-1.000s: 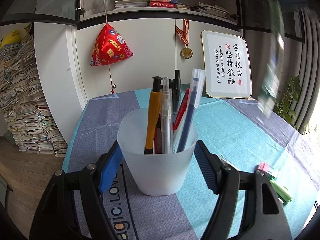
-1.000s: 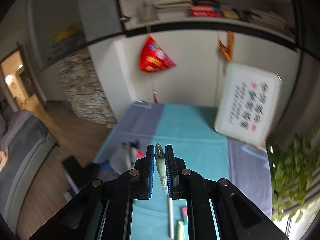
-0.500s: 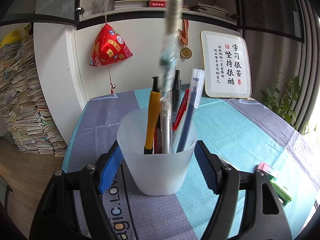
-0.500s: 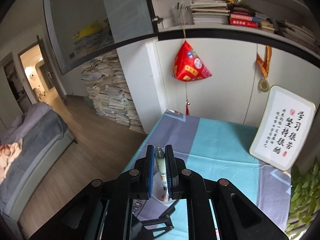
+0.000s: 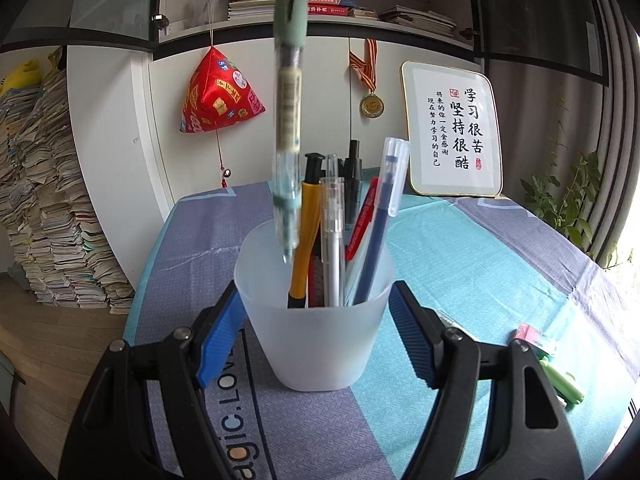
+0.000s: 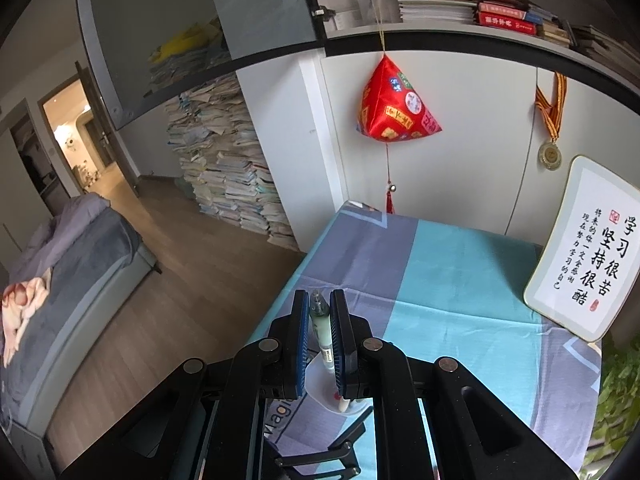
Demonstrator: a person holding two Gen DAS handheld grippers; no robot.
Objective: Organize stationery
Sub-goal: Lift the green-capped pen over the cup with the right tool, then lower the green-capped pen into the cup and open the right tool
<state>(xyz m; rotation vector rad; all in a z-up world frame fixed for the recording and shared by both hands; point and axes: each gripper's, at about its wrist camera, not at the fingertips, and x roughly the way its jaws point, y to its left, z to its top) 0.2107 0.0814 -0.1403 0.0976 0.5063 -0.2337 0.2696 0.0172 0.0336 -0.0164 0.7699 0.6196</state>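
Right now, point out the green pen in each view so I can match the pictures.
Left wrist view: green pen hangs from the top edge, left of centre, tip just inside the cup.
Right wrist view: green pen low, centre, clamped in the right gripper, cup below it.
Shared landmark: red pouch hanging on the wall.

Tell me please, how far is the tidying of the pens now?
Done: several pens stand in the frosted cup, which the left hand-held gripper clamps. In hand: the right hand-held gripper holds a pale green pen upright, its tip at the cup's mouth, not yet released. Left: a green marker and a pink item lie on the tablecloth.
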